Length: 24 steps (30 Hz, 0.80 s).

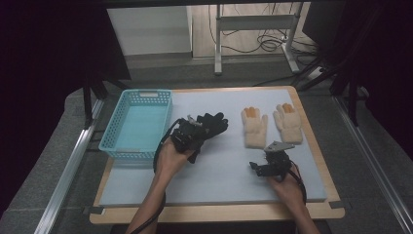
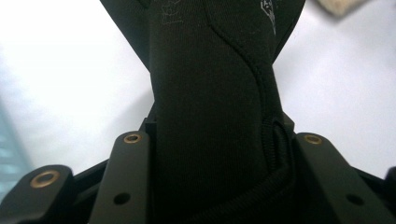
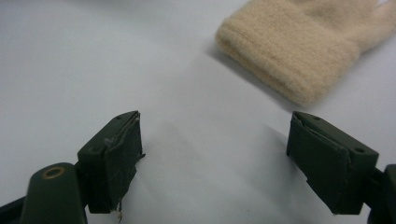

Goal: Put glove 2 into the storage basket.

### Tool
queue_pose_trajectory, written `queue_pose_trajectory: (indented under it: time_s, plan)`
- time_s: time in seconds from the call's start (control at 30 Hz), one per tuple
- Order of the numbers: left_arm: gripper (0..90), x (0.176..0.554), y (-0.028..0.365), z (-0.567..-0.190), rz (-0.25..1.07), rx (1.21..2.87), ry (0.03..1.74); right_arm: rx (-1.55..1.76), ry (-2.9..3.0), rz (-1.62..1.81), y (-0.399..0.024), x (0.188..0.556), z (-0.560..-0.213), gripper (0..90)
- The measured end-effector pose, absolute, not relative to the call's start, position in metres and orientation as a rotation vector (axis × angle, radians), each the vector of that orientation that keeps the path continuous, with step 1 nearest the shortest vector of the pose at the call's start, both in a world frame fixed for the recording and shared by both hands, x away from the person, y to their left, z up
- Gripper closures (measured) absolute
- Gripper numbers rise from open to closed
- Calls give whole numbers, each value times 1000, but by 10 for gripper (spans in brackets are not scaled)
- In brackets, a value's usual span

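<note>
high view: left tongs [image 1: 191, 130], near the desk [image 1: 219, 170] centre, are closed on a black glove [image 1: 210, 123] whose fingers spread toward 1 o'clock of the tongs. a light-blue basket [image 1: 139, 123] stands just beside them at 9 o'clock. right tongs [image 1: 267, 165] are spread wide and grip nothing; two beige gloves [image 1: 254, 127] [image 1: 288, 123] lie flat side by side at about 12 o'clock of them, apart from them.

left gripper view: the black glove [image 2: 210, 116] is pinched between both jaws and runs up toward 12 o'clock.

right gripper view: jaws stand far apart over bare desk surface [image 3: 93, 60]; a beige glove's cuff [image 3: 289, 56] lies at 1 o'clock, untouched.
</note>
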<state>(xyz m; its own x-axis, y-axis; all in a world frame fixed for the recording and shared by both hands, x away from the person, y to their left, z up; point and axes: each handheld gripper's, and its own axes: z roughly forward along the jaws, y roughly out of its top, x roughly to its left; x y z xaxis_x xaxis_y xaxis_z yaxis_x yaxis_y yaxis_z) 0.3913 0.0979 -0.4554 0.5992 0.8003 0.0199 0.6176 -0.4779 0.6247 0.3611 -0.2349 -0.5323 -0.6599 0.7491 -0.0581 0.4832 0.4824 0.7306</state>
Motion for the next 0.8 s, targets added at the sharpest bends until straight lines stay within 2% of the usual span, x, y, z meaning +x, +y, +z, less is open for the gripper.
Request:
queue_pose_trajectory:
  time_s: [0.43,0.8]
  plan:
    - [572,413,163,-414,497,2175,1310,1031,2363,991,-235,361,-532,178]
    - [563,430,236,-422,527,2101,1556,1030,2363,991,-235,361,-532,178]
